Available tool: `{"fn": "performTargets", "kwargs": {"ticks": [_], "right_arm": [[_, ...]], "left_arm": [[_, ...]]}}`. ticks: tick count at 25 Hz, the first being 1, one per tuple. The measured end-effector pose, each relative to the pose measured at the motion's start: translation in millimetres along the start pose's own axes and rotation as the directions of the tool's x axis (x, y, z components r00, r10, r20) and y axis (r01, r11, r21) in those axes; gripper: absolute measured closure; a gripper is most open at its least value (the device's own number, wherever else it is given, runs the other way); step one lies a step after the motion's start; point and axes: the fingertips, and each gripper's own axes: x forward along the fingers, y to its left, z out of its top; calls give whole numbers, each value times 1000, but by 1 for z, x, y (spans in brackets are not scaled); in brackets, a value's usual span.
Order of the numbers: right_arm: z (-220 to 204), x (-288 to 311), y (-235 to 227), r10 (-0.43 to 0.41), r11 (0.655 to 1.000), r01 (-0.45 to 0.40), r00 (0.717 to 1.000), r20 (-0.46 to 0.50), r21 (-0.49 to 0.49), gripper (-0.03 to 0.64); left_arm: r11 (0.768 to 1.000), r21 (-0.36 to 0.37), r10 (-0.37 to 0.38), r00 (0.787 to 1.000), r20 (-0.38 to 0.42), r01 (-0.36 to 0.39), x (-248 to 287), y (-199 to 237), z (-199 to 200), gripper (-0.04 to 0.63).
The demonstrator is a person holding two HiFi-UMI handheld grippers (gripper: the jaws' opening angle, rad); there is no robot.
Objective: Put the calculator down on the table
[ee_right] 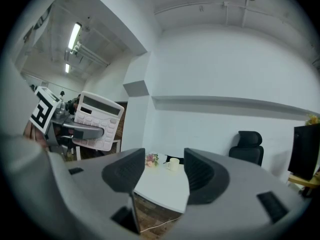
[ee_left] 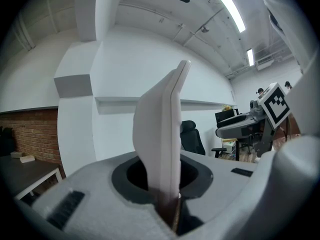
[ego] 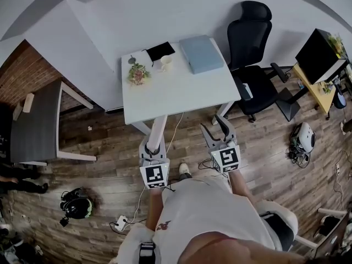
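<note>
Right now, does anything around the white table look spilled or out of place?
Nothing on the white table looks spilled. A black helmet lies on the wooden floor, and a white cable trails across it.

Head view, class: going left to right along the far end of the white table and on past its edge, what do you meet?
flower pot → cup → blue-grey folder → black office chair
</note>
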Motion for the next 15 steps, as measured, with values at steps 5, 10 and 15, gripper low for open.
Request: {"fn": "performTargets", "kwargs": {"ticks": [5,10,15], "right_arm": [[2,17,1,-22,1000,22,1000,-6,-7,382],[2,29,3,-33,999,33,999,-11,-16,382],[2,39,2,-38,999,38,999,-21,-21,382]], "left_arm": [[1000,2,-17,1000,1,17,12,15,-4,525],[1000,-2,-27,1000,5,27,22,26,-8,525],[999,-9,-33,999,7,33,31,32,-10,525]]}}
